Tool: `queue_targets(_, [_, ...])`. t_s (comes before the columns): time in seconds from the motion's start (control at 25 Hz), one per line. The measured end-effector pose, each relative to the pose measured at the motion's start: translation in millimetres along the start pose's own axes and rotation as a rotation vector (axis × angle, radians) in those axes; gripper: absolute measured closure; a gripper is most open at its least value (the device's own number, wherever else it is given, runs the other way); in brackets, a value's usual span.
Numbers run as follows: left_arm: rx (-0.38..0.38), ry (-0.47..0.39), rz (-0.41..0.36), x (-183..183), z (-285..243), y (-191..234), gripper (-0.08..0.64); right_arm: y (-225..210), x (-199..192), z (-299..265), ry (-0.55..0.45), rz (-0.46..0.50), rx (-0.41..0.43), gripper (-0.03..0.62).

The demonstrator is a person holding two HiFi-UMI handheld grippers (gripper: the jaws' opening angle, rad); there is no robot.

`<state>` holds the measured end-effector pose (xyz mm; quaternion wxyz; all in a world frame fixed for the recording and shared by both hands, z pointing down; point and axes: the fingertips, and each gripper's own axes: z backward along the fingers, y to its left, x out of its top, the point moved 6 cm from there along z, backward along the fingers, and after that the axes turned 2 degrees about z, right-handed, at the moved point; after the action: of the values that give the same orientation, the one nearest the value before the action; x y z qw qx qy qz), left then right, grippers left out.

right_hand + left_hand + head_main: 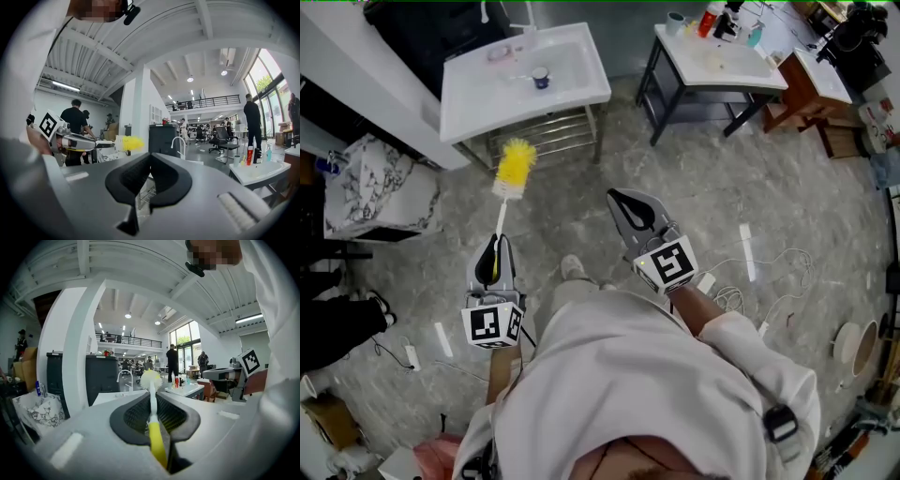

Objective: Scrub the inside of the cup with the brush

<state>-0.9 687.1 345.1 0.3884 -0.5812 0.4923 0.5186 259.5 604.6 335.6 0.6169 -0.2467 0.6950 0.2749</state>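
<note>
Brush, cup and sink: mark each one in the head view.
brush (516,165): head view, on its yellow bristle head.
cup (541,78): head view, on the dark cup's side.
sink (473,105): head view, on the bare white top at its left.

Yellow-bristled, white-stemmed brush (515,169) points toward distant blue cup (541,78)

Grey mottled concrete floor (703,187), loose white cables (733,298) trailing over it at right. White sink-top bench on a chrome wire frame (577,89) ahead. Second white bench on a dark metal frame (727,75) to its right, brown wooden-framed side table (787,108) next to that. White square pillar (70,348), tall black cabinet (101,376) beside it. White ribbed ceiling with beams (178,28), round ceiling lights (190,79), mezzanine with black railing (208,101). Tall windows (187,338) letting daylight in.
</note>
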Motion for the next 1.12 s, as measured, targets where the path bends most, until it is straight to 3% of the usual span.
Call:
queue_targets(0.44, [-0.082, 0.002, 0.011, 11, -69, 71, 0.512, -15, 18, -83, 0.003, 0.015, -0.064, 0.589])
queue_targets(0.68, [-0.099, 0.02, 0.023, 10, -99, 87, 0.512, -29, 15, -107, 0.021, 0.01, -0.078, 0.588])
queue_targets(1.12, [-0.065, 0.041, 0.02, 22, -188, 98, 0.514, -109, 0, -171, 0.019, -0.02, -0.047, 0.588])
